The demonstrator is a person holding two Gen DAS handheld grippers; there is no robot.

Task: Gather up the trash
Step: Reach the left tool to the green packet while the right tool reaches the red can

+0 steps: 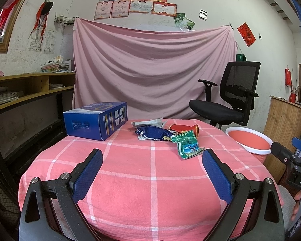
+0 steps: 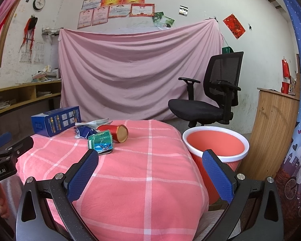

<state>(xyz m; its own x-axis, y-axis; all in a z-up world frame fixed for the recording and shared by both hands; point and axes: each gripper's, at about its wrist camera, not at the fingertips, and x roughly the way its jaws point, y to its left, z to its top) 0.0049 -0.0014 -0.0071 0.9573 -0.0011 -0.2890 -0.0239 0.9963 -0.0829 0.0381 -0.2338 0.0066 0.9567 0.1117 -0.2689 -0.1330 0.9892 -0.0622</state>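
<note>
Crumpled trash lies heaped at the far middle of a pink checked table (image 1: 150, 180): a green wrapper (image 1: 187, 143) nearest, a blue bag (image 1: 153, 133) behind it, a red cup (image 2: 115, 133) on its side, grey paper (image 1: 148, 123) at the back. A blue box (image 1: 96, 123) sits to the pile's left, a red bin (image 2: 216, 146) off the table's right edge. Left gripper (image 1: 152, 158) and right gripper (image 2: 150, 158) hover near the table's front, both spread wide and empty.

White letters "DAS" stand on the black body of the right tool (image 1: 300, 154), at the right edge of the left wrist view. "enRobot.AI" stands in white on the left tool (image 2: 2, 150) body, left of the blue box (image 2: 56, 120), whose print is too small to read.
</note>
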